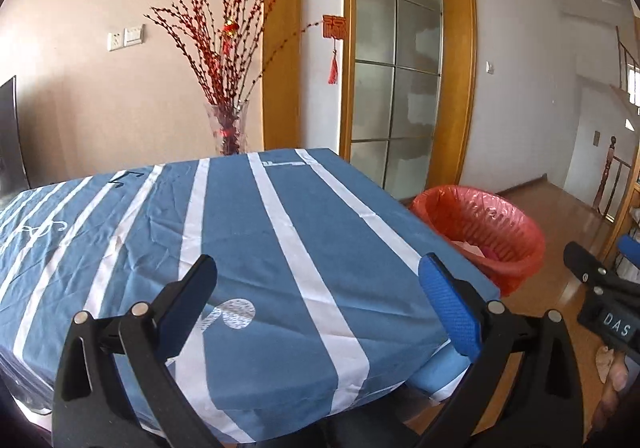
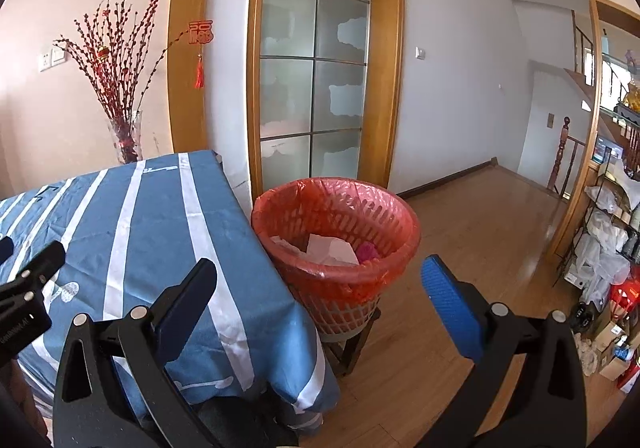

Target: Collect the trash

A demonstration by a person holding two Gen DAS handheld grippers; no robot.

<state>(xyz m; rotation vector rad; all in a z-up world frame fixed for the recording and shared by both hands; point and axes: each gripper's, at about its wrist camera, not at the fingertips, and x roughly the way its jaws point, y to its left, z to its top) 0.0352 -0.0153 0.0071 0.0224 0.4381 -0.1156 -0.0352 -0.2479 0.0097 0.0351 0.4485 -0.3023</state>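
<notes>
The basket stands just beside the table's right edge, lined with a red bag, holding white paper and something pink, hard to identify. The left gripper and right gripper both gape wide, empty.

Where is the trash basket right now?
The trash basket stands on the wooden floor beside the blue-striped table's right edge, before the glass door.

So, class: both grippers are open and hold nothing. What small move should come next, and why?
Probably pull both back and stop. The left gripper and right gripper are open and hold nothing, no trash shows on the blue striped tablecloth, and paper already lies in the red-lined bin.
</notes>
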